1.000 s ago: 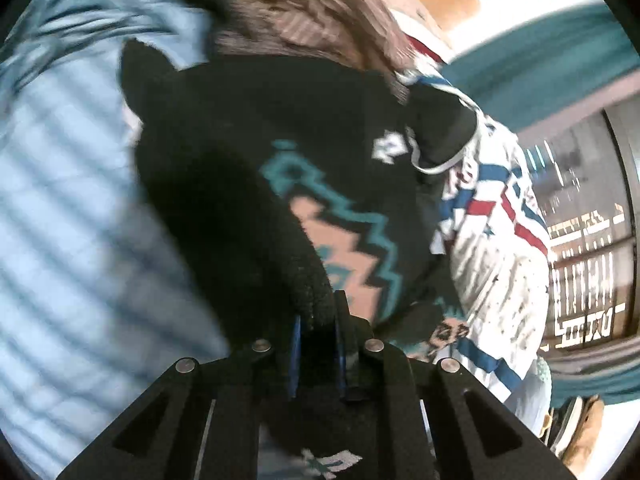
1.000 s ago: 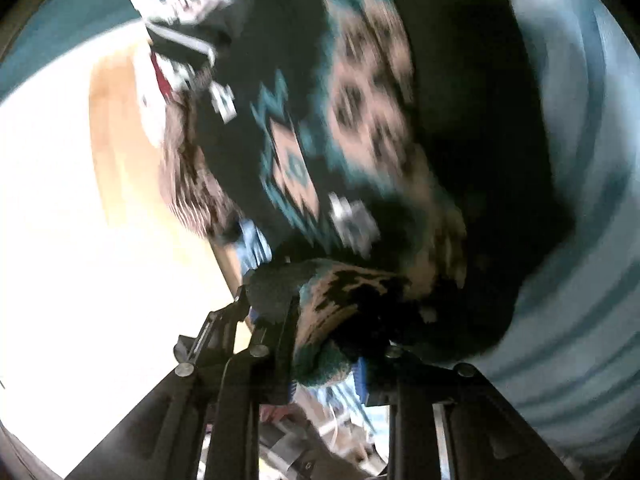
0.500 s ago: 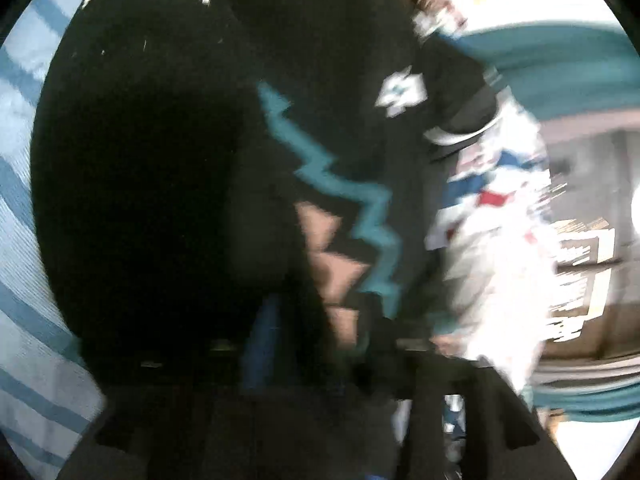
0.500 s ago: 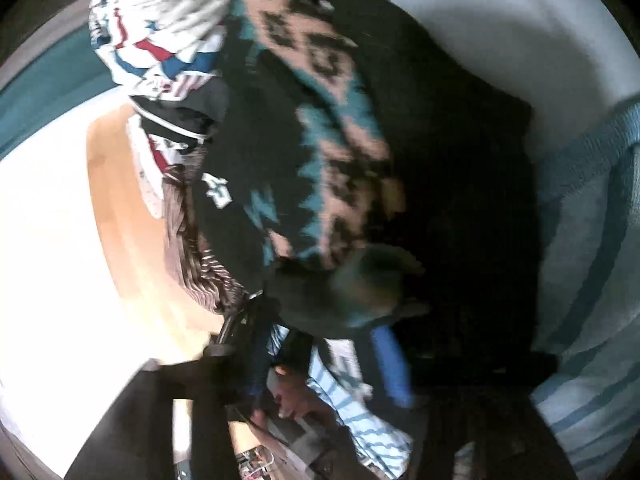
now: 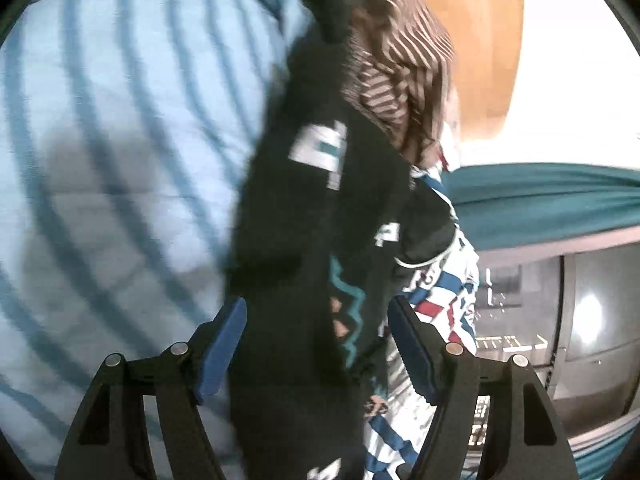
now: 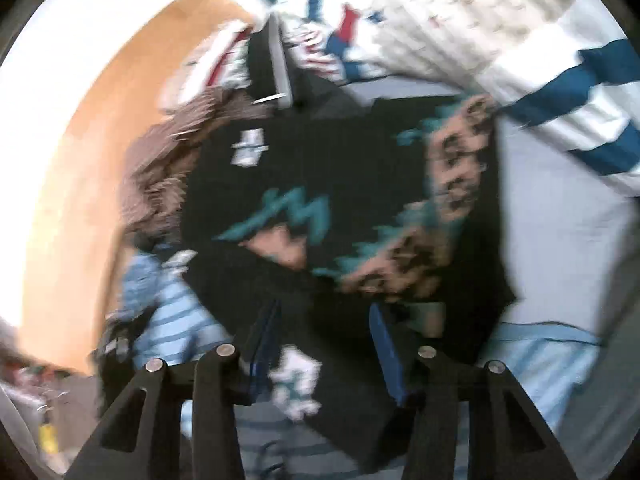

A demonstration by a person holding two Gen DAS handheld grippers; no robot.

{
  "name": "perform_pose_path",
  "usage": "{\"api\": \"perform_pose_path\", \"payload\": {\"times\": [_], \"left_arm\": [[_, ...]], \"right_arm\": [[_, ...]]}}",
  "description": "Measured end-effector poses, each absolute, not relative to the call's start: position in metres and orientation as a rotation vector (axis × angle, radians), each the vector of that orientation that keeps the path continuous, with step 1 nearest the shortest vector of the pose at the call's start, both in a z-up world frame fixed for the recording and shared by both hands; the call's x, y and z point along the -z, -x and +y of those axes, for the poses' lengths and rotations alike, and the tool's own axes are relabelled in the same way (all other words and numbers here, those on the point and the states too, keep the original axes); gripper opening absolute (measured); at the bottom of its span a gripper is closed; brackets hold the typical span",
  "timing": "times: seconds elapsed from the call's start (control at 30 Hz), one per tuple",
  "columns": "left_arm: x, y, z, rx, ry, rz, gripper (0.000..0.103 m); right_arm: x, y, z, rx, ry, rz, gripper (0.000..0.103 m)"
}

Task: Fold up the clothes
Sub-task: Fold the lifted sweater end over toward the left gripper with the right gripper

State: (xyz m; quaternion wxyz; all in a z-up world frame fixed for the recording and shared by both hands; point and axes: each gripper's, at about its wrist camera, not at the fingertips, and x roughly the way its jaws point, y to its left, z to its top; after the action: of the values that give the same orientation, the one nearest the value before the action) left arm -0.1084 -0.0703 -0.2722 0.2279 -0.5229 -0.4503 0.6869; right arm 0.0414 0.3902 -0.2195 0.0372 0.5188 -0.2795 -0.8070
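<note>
A black knit sweater (image 5: 320, 240) with teal, pink and white patterns lies on the blue-striped sheet (image 5: 120, 160). In the left wrist view it runs up between the fingers of my left gripper (image 5: 316, 320), whose jaws stand wide apart around the cloth without pinching it. In the right wrist view the sweater (image 6: 340, 208) lies folded in front of my right gripper (image 6: 324, 328), whose jaws are also apart, with the sweater's near edge between them. Both views are blurred.
A brown striped garment (image 5: 396, 76) and a white garment with blue and red stripes (image 5: 444, 308) lie beside the sweater; the white one shows at the top of the right view (image 6: 480, 20). A wooden board (image 5: 480, 40) and teal fabric (image 5: 552, 200) lie beyond.
Both grippers were shut on the sweater a second ago and have opened, letting it go. The sweater now lies folded on the sheet.
</note>
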Motion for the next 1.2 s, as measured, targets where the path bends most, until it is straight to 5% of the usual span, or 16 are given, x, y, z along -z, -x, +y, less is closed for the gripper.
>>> {"api": "perform_pose_path", "payload": {"times": [0.23,0.33,0.4,0.53,0.73,1.2], "left_arm": [[0.284,0.112,-0.091,-1.867,1.438,-1.289,0.073],[0.282,0.121,-0.103,-1.924,1.455,-1.233,0.073],[0.279,0.128,-0.113,-1.985,1.473,-1.171,0.073],[0.283,0.157,-0.119,-2.017,1.528,-1.115,0.073],[0.283,0.192,-0.116,-2.074,1.583,-0.991,0.073],[0.285,0.221,-0.083,-2.181,1.589,-0.663,0.072]], "right_arm": [[0.245,-0.028,0.343,2.315,-1.653,-0.656,0.043],[0.285,-0.023,0.361,2.298,-1.91,-0.883,0.031],[0.275,-0.02,0.352,2.296,-1.877,-0.894,0.034],[0.223,0.006,0.276,2.316,-1.581,-0.483,0.039],[0.226,0.099,0.155,2.109,-1.412,0.028,0.052],[0.328,0.203,0.064,1.723,-1.573,0.118,0.064]]}}
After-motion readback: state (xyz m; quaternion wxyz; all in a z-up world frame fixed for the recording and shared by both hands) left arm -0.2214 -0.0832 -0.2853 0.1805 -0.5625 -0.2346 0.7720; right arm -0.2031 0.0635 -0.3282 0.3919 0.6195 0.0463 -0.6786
